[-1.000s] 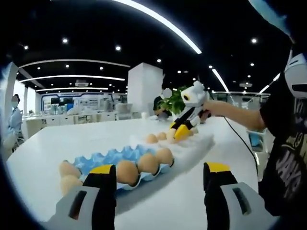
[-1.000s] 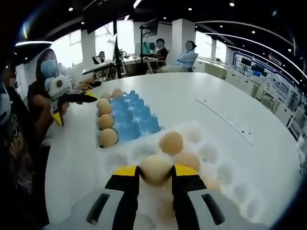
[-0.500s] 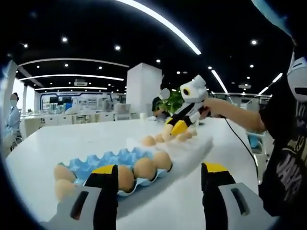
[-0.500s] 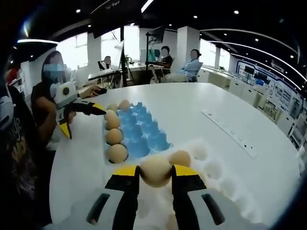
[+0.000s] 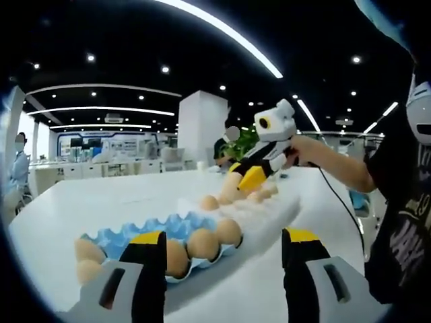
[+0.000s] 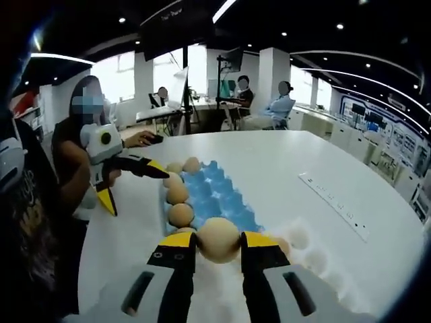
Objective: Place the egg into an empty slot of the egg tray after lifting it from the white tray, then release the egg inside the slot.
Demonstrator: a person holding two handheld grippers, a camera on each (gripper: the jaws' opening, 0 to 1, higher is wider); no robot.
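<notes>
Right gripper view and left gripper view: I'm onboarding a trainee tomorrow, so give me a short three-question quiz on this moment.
1. True or false: the right tongs are shut on an egg.
2. What colour is the egg tray? A) blue B) green C) red
3. Fill in: the left tongs are ____, holding nothing.

Key:
1. True. The egg sits clamped between the yellow tips, above the white tray.
2. A. The blue tray has eggs along one edge and free slots beside them.
3. Open. In the left gripper view the jaws stand wide apart above the table.
</notes>
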